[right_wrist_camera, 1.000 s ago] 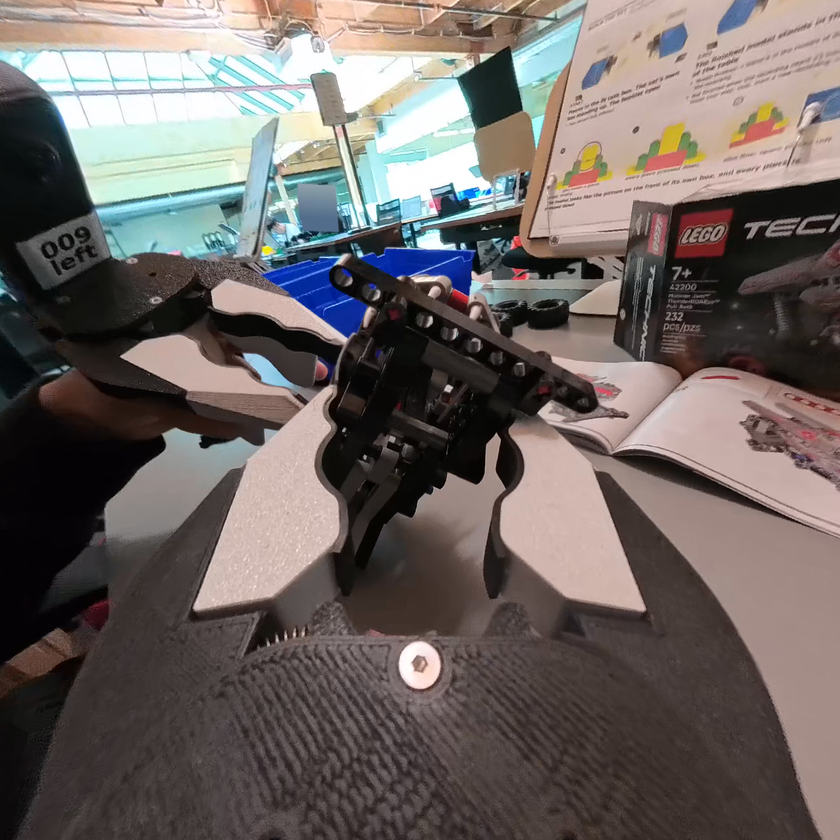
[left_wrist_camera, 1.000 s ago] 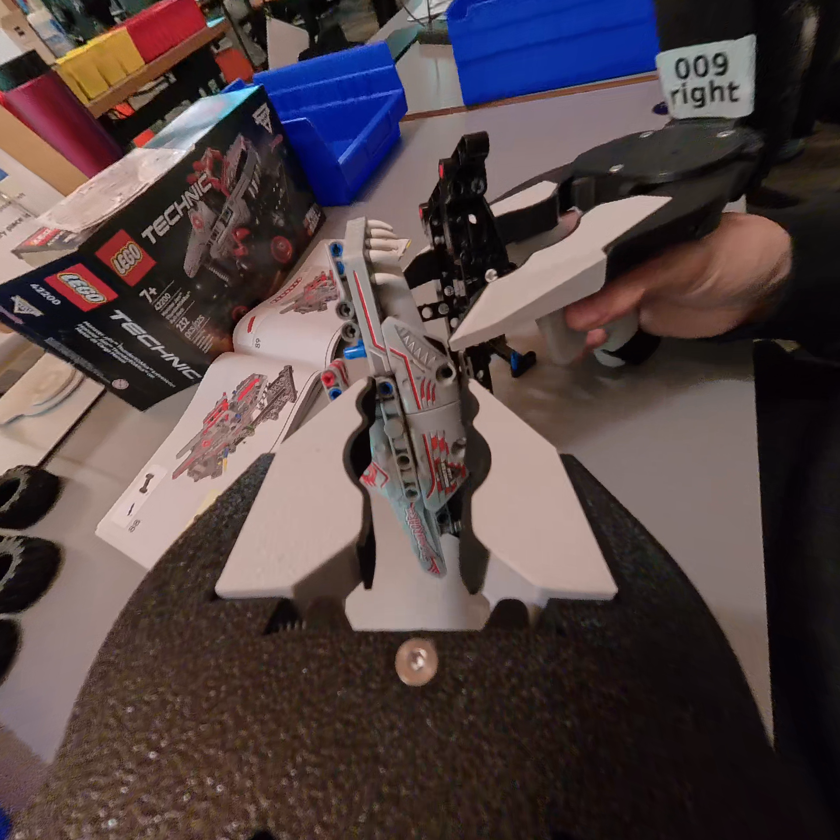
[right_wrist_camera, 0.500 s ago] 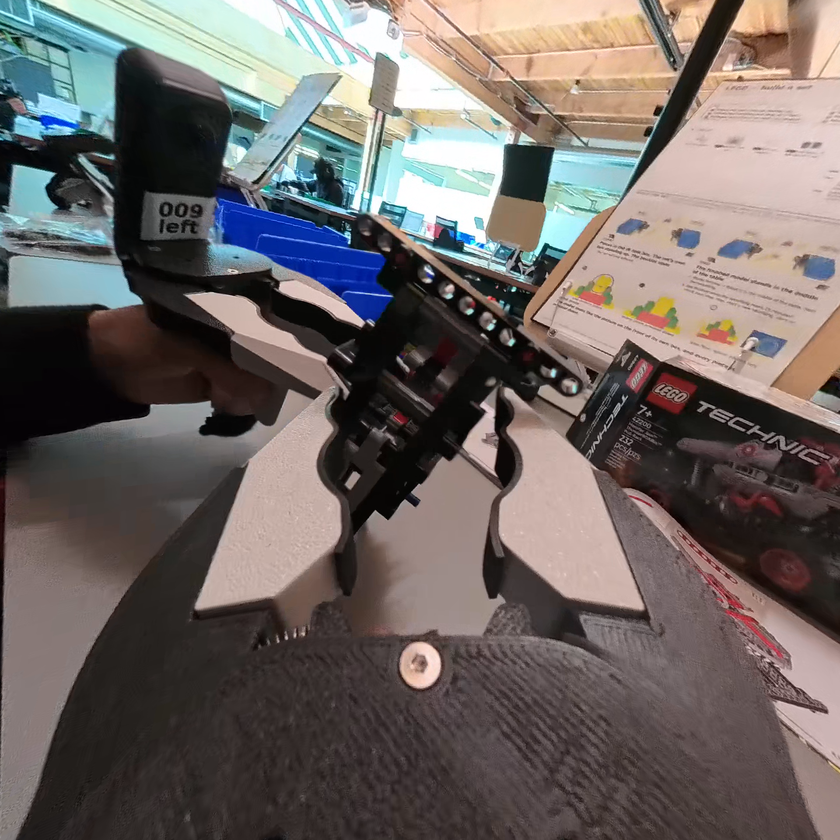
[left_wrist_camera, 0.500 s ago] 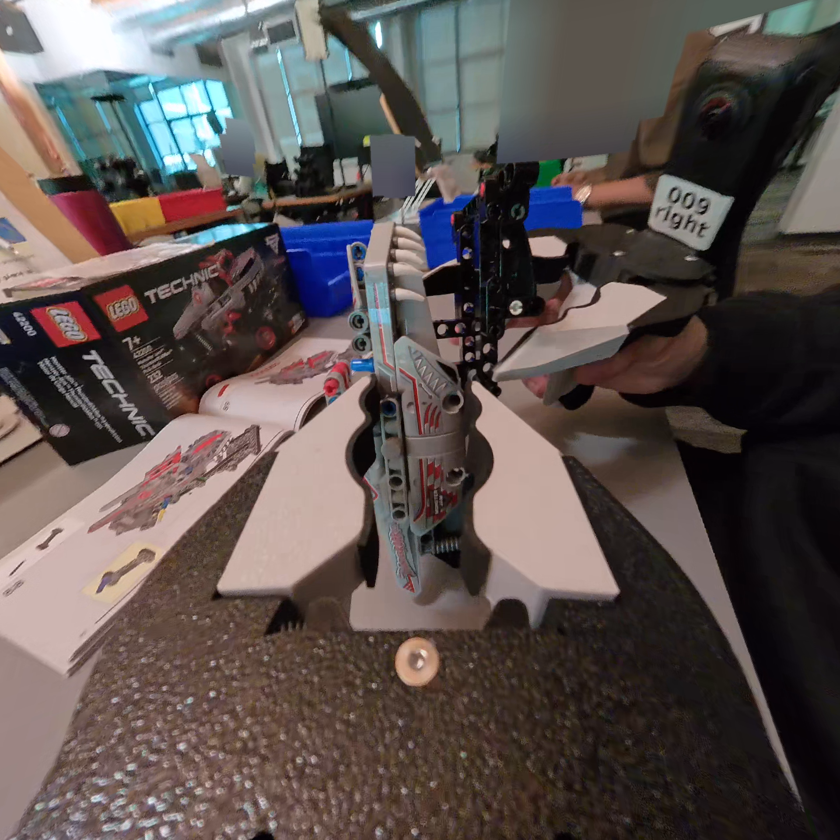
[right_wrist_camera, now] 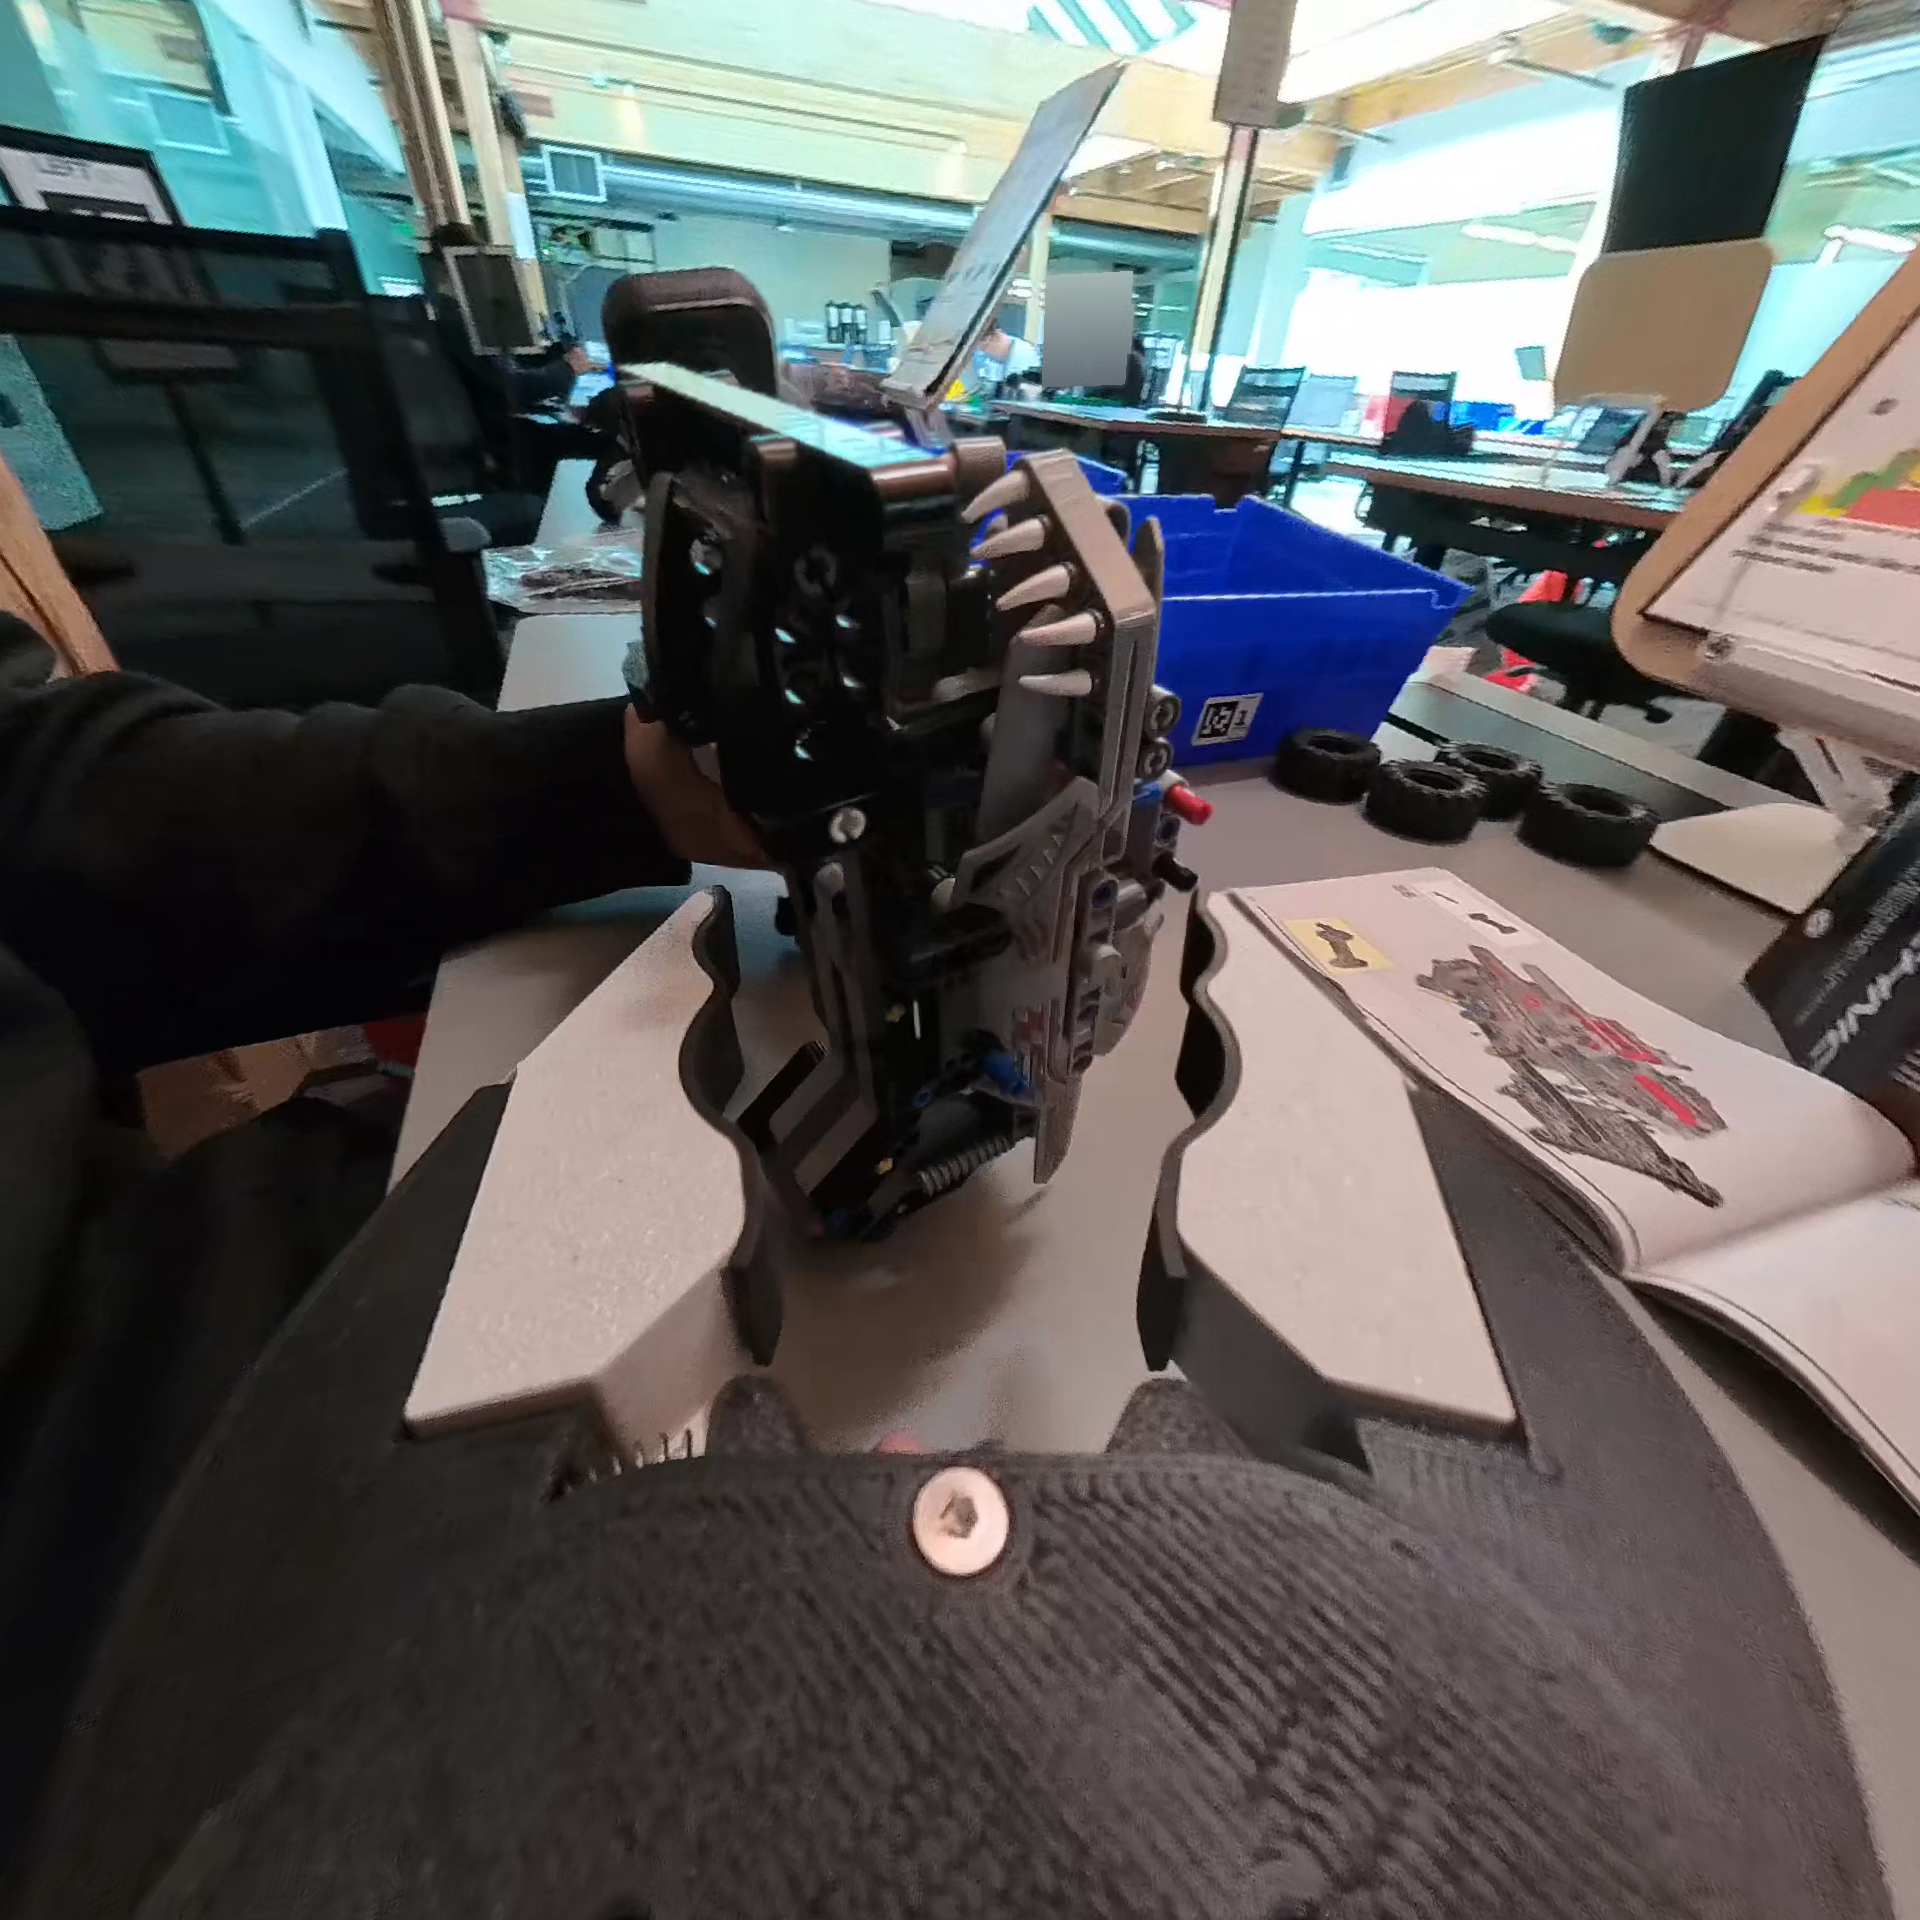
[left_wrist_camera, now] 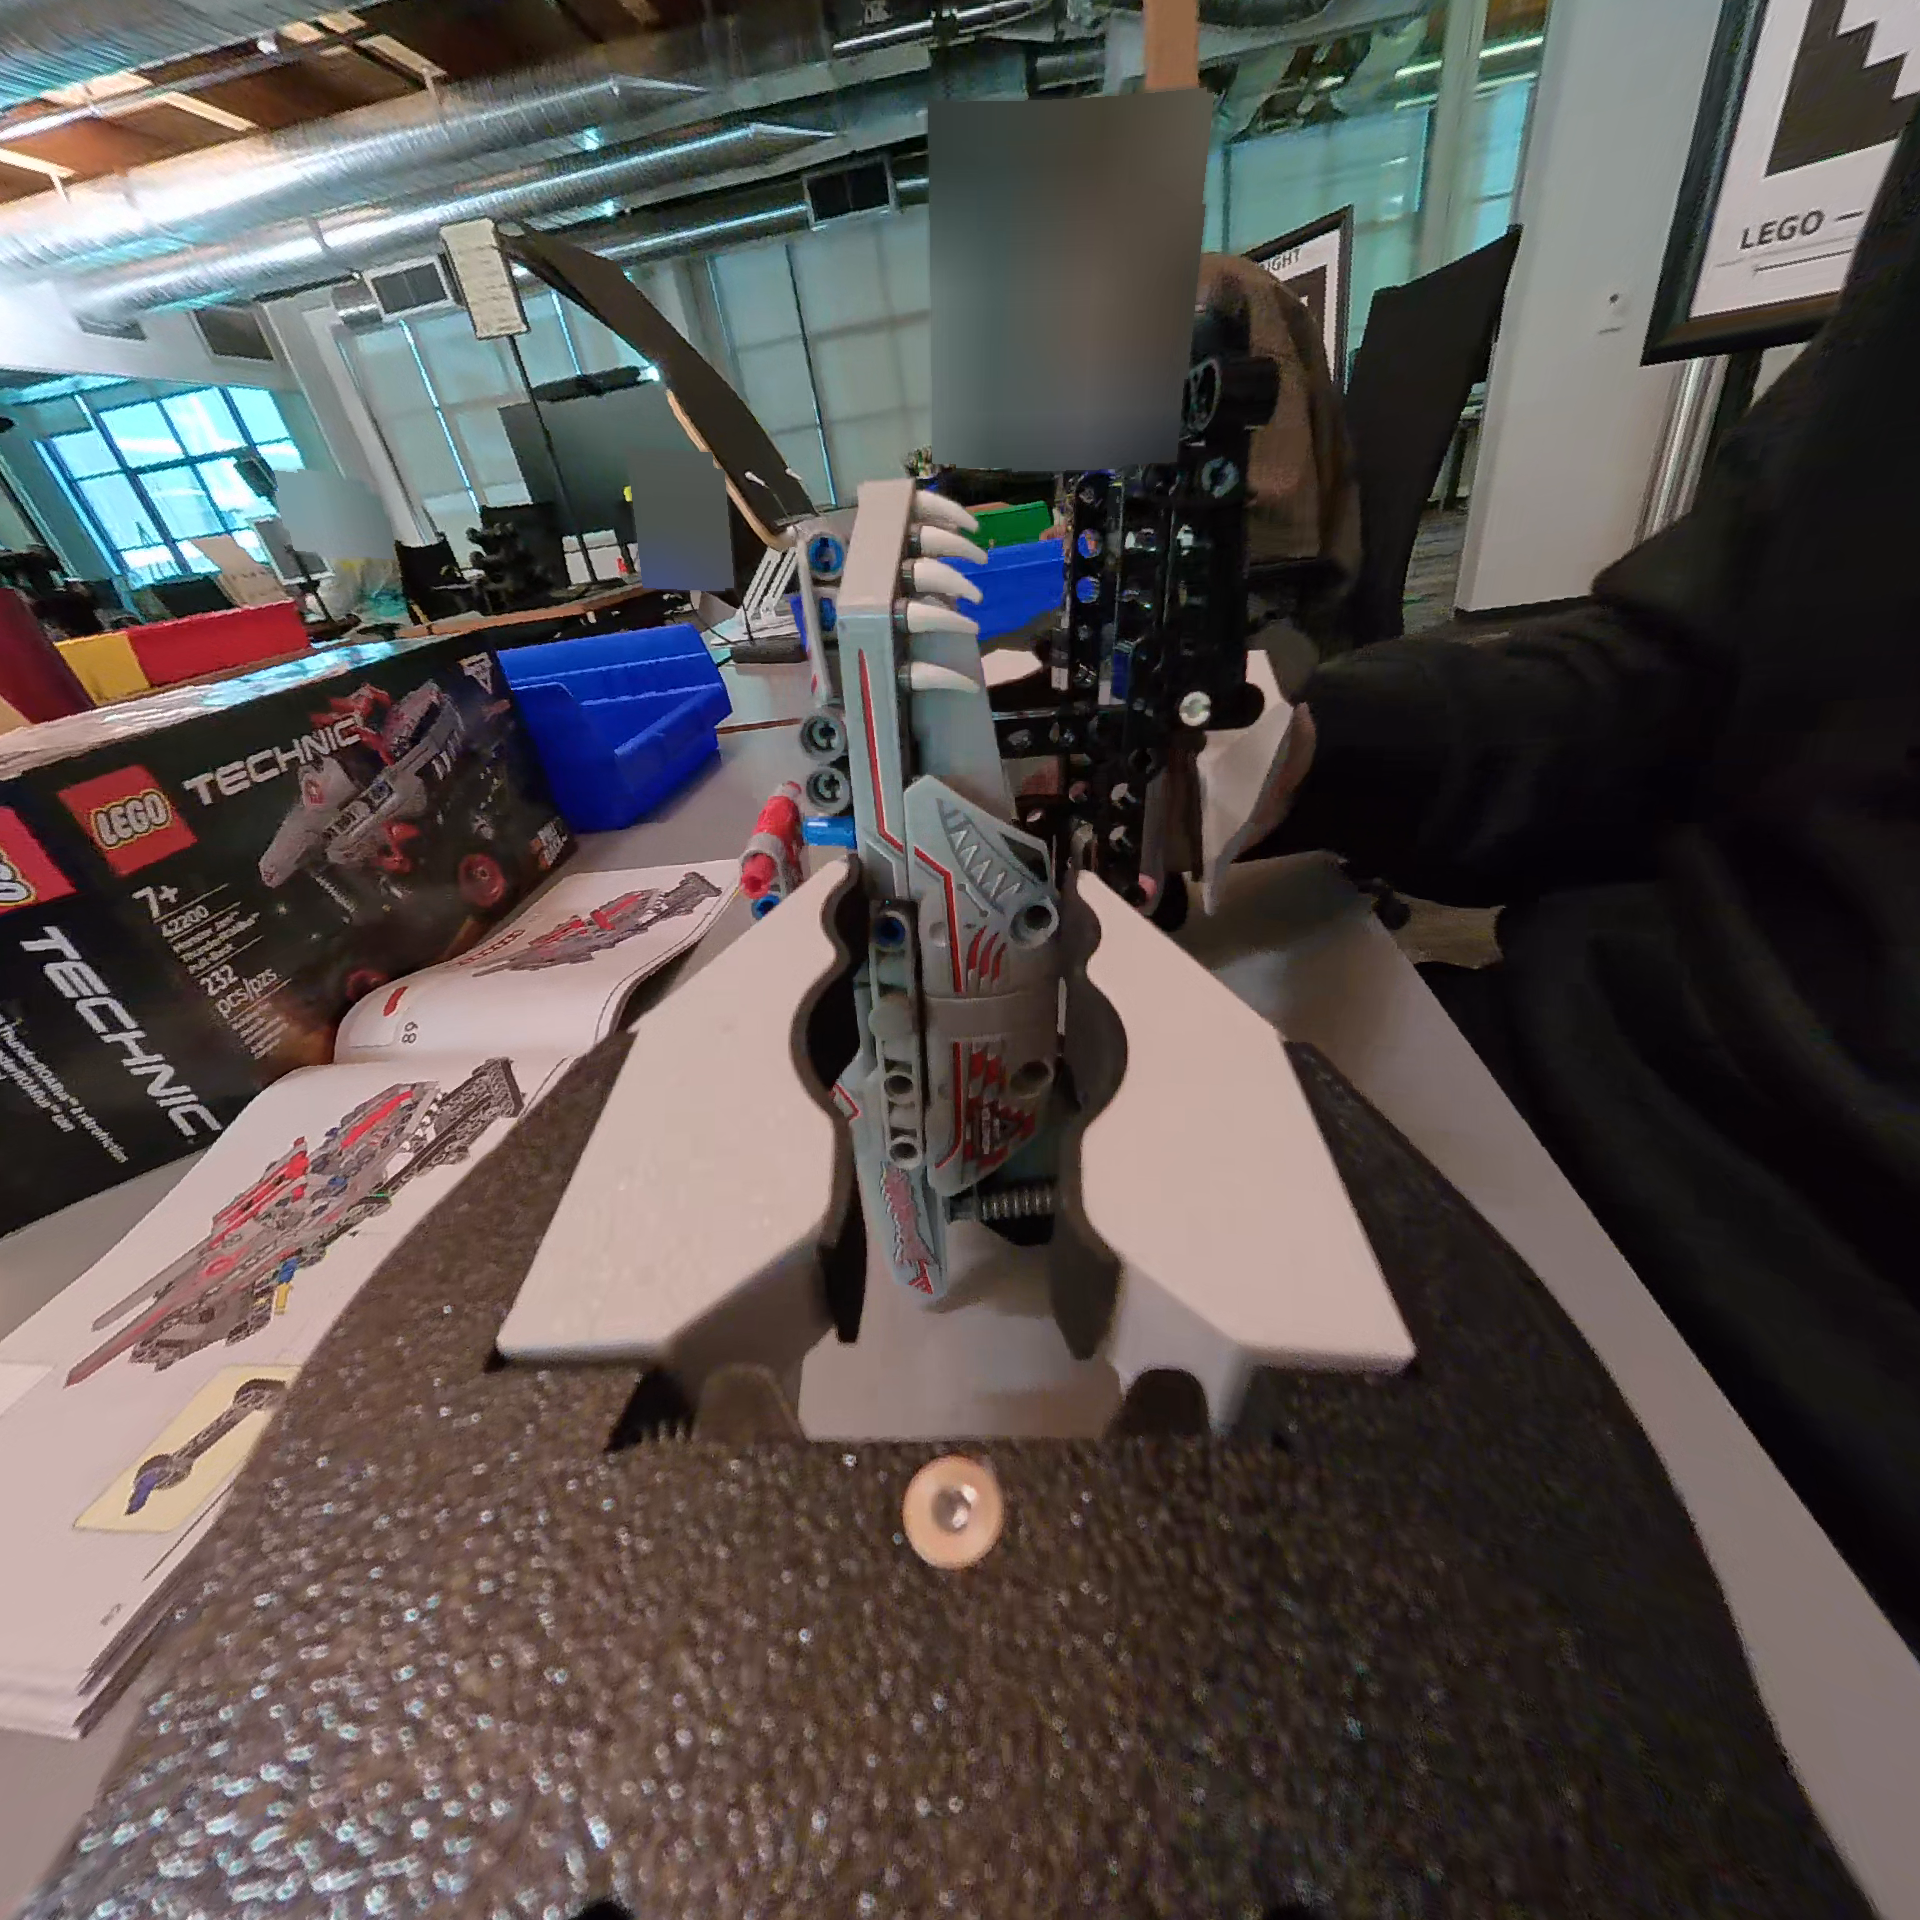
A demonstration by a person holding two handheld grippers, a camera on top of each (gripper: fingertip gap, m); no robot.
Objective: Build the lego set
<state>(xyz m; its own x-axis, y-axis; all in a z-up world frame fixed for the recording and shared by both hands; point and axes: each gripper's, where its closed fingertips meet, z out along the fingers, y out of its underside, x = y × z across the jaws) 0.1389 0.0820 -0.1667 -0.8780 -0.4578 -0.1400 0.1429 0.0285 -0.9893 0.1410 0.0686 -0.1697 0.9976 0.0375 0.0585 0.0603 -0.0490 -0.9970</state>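
While the left claw (left_wrist_camera: 961,1039) grips the grey shark-toothed body panel (left_wrist_camera: 935,831), its long axis stands upright, white teeth facing the black studded chassis (right_wrist_camera: 821,748) pressed alongside; the right claw (right_wrist_camera: 961,1091) gapes around both, above the grey worktop (left_wrist_camera: 1340,997). Open instruction booklet (right_wrist_camera: 1538,1049), tyres (right_wrist_camera: 1455,795), blue bin (right_wrist_camera: 1299,623) lie far right

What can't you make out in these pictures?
- Left wrist view: whether the grey body and black frame are joined yet; the body hides the seam.
- Right wrist view: whether the right hand-held gripper grips the frame; one finger stands clear, and the other's contact is lost in shadow.
- Right wrist view: the booklet, cut off by the right edge.
- Left wrist view: the booklet's small print is too small to make out.
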